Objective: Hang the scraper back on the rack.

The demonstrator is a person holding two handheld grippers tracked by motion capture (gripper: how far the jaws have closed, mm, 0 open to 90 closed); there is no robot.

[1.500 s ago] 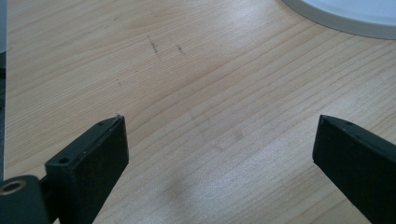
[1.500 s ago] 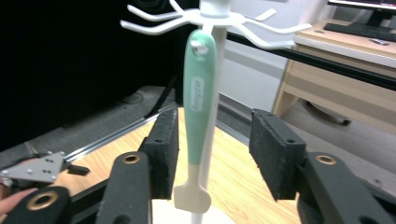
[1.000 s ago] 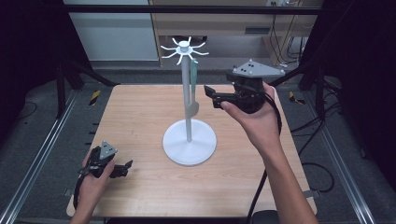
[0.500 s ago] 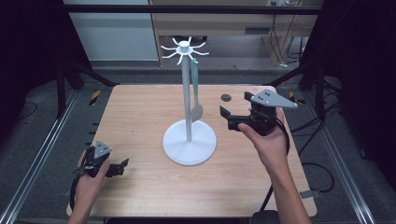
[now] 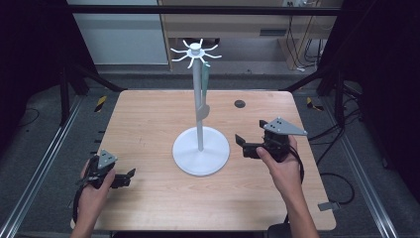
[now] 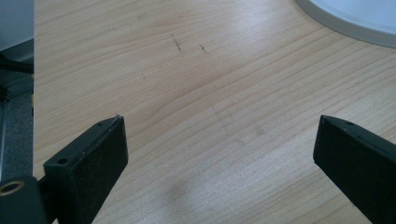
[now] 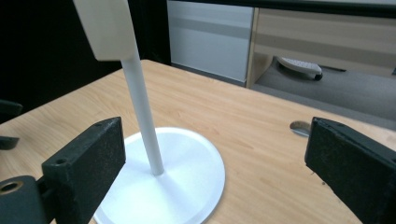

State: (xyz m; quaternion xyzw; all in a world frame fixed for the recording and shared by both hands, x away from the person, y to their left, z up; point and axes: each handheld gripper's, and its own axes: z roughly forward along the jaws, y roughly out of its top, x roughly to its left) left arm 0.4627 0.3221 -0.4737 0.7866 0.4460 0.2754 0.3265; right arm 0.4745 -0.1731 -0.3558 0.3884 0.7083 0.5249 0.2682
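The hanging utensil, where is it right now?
In the high view the utensil hangs from the hooks of the white stand at table centre, close against the pole, left of the right gripper.

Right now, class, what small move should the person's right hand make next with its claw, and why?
Probably set the right claw down on the light wooden table and rest. Its jaws have just been opening, nothing lies between them, and a pale flat utensil already hangs from the white hook stand; the left claw rests open.
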